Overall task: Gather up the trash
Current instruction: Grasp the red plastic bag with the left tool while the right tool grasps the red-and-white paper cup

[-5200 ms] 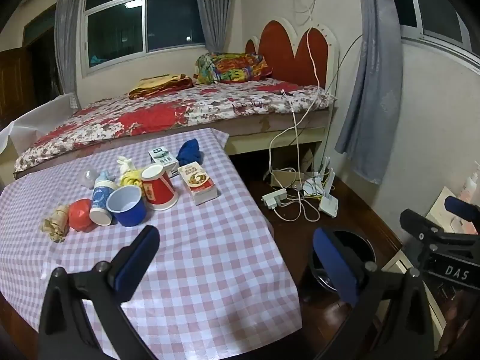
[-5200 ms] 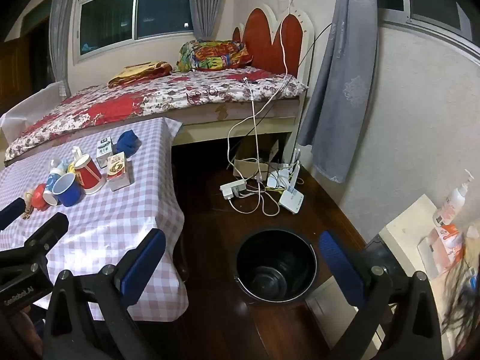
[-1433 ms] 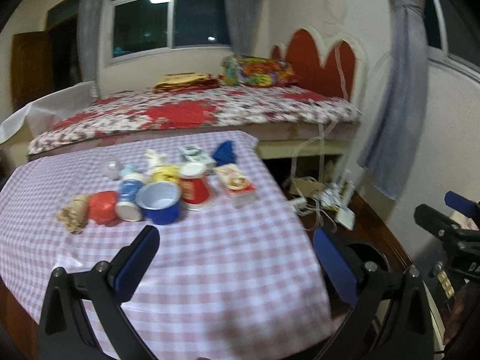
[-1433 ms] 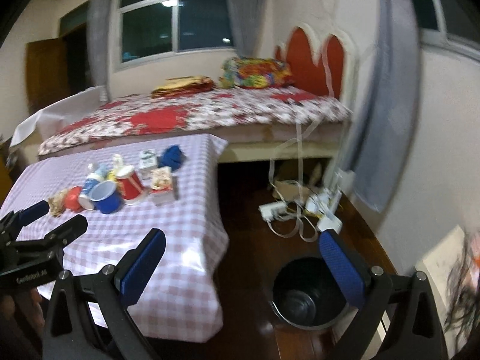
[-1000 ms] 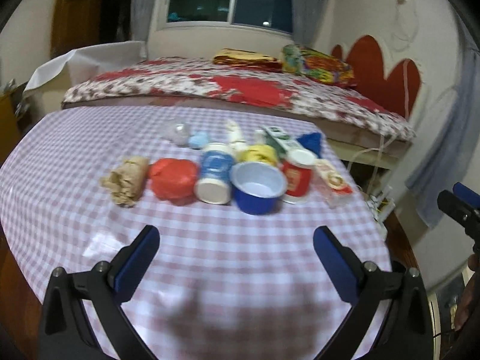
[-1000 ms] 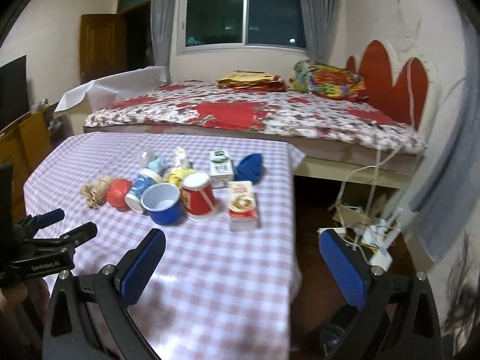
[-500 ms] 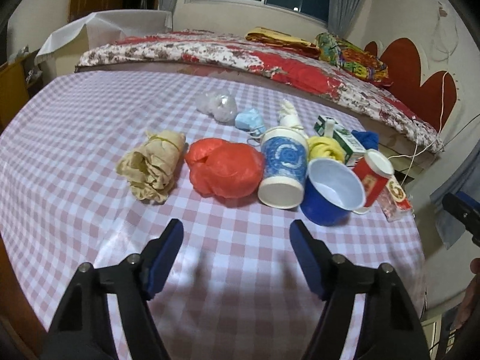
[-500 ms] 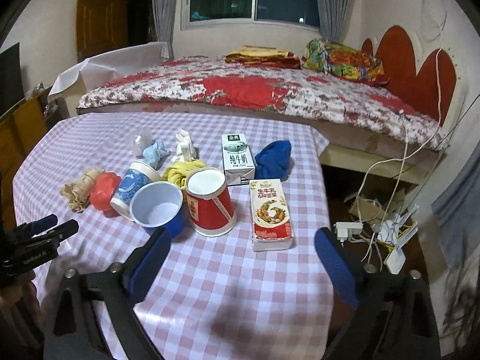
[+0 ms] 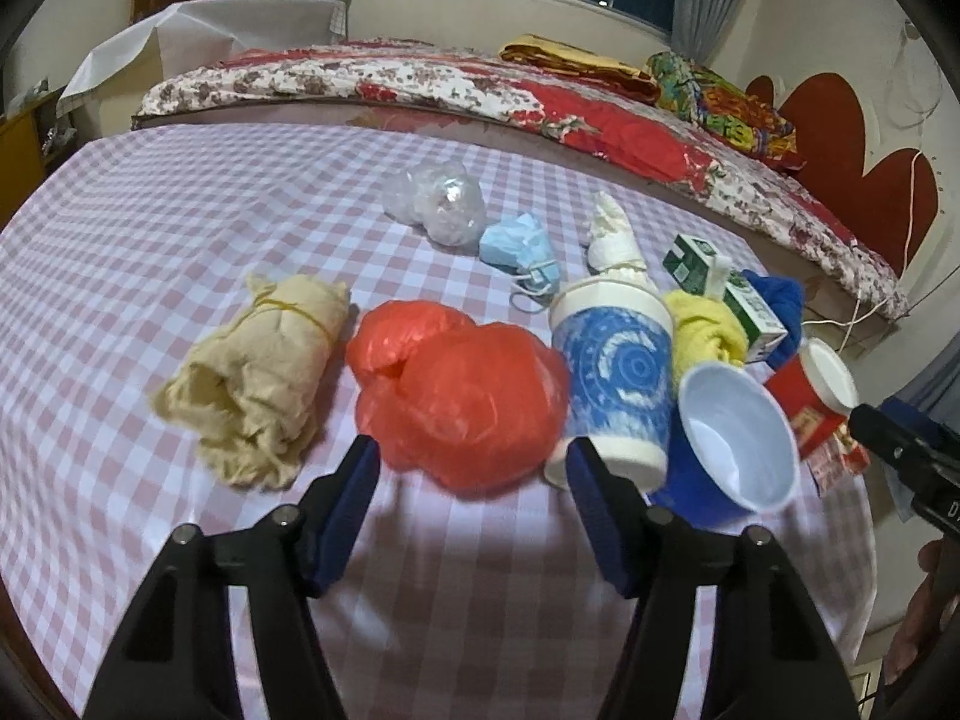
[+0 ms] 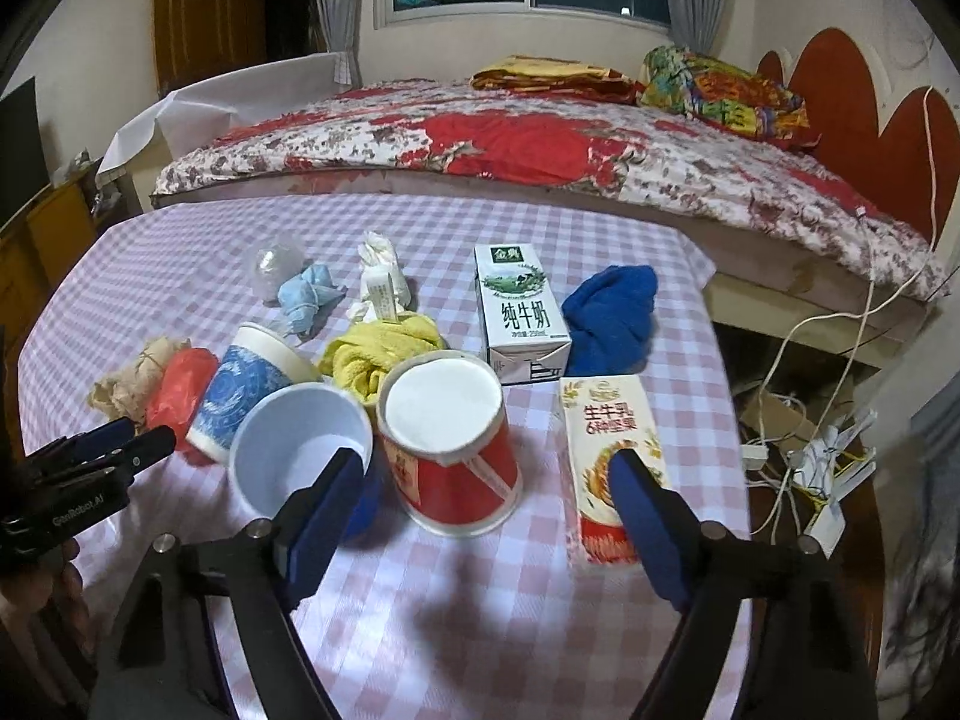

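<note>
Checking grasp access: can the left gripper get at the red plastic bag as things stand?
Probably yes. The left gripper has open jaws, just been closing, straddling the near edge of the red plastic bag; nothing lies between.

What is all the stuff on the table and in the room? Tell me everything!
Red plastic bag: 1, table, between the left tongs' tips.
Beige cloth bundle: 1, left of bag.
Paper cups: 3: blue-patterned, blue, red; on their sides.
Cartons: 2: white-green milk, cream-red.
Yellow cloth: 1, behind cups.
Blue cloth: 1, beside milk carton.
Face mask: 1, light blue.
Clear plastic wad: 1.
White tissue: 1.
Bed: 1, floral red, behind the table.
Left tongs: open.
Right tongs: open, before red cup.
</note>
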The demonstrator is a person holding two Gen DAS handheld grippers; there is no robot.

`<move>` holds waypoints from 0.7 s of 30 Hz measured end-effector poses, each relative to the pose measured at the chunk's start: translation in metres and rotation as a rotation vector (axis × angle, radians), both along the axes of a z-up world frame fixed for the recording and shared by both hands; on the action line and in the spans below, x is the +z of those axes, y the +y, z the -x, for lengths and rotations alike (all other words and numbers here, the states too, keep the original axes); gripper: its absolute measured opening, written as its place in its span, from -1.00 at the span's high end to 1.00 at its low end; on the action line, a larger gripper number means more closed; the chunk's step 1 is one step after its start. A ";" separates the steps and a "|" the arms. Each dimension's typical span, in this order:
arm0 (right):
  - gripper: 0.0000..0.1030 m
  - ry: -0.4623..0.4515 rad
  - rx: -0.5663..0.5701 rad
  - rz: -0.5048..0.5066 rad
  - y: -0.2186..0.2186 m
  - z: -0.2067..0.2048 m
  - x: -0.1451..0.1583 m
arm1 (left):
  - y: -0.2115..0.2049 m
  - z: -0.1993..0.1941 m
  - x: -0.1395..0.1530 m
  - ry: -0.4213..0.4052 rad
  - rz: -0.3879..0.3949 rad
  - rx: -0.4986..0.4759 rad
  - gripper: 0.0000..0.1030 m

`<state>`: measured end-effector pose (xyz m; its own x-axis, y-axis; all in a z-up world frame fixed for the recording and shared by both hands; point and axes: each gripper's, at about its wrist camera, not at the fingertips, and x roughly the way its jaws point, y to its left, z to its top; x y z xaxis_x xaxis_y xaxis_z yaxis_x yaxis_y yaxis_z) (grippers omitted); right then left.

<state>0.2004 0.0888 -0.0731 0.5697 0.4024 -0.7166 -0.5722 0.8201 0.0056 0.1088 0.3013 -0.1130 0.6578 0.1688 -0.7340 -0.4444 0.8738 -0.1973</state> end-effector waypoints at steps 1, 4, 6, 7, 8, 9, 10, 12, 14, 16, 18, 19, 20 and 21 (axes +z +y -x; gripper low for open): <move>-0.55 0.004 0.002 0.001 0.000 -0.004 -0.002 | 0.001 -0.004 -0.001 0.004 0.004 0.003 -0.20; -0.53 0.013 0.010 0.004 0.006 -0.011 -0.006 | 0.006 -0.011 -0.004 0.008 0.016 0.006 -0.20; -0.51 0.019 0.015 0.005 0.008 -0.016 -0.008 | 0.009 -0.015 -0.007 0.008 0.022 0.005 -0.19; -0.50 0.023 0.018 0.005 0.009 -0.019 -0.010 | 0.009 -0.016 -0.007 0.009 0.023 0.005 -0.19; -0.49 0.028 0.021 0.006 0.011 -0.020 -0.012 | 0.011 -0.018 -0.008 0.009 0.027 0.003 -0.18; -0.47 0.030 0.024 0.007 0.012 -0.022 -0.013 | 0.013 -0.019 -0.009 0.012 0.029 0.005 -0.17; -0.44 0.033 0.027 0.009 0.015 -0.023 -0.015 | 0.014 -0.020 -0.010 0.012 0.034 0.004 -0.17; -0.43 0.039 0.036 0.017 0.019 -0.026 -0.019 | 0.016 -0.022 -0.011 0.010 0.039 0.004 -0.17; -0.41 0.046 0.041 0.019 0.022 -0.028 -0.022 | 0.017 -0.025 -0.011 0.011 0.039 0.004 -0.17; -0.28 0.057 0.048 0.014 0.025 -0.030 -0.024 | 0.018 -0.027 -0.011 0.009 0.045 -0.001 -0.16; -0.18 0.054 0.053 0.016 0.027 -0.031 -0.024 | 0.018 -0.031 -0.011 0.013 0.049 -0.012 0.06; -0.17 0.054 0.056 0.015 0.027 -0.031 -0.024 | 0.019 -0.033 -0.012 0.016 0.055 -0.017 0.17; -0.16 0.051 0.057 0.010 0.027 -0.030 -0.023 | 0.020 -0.034 -0.013 0.016 0.064 -0.023 0.43; -0.15 0.045 0.057 0.009 0.027 -0.029 -0.022 | 0.020 -0.036 -0.014 0.017 0.072 -0.030 0.58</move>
<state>0.2290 0.1156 -0.0955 0.5131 0.4272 -0.7444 -0.6176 0.7861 0.0254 0.1444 0.3211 -0.1267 0.6489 0.0952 -0.7549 -0.4219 0.8706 -0.2529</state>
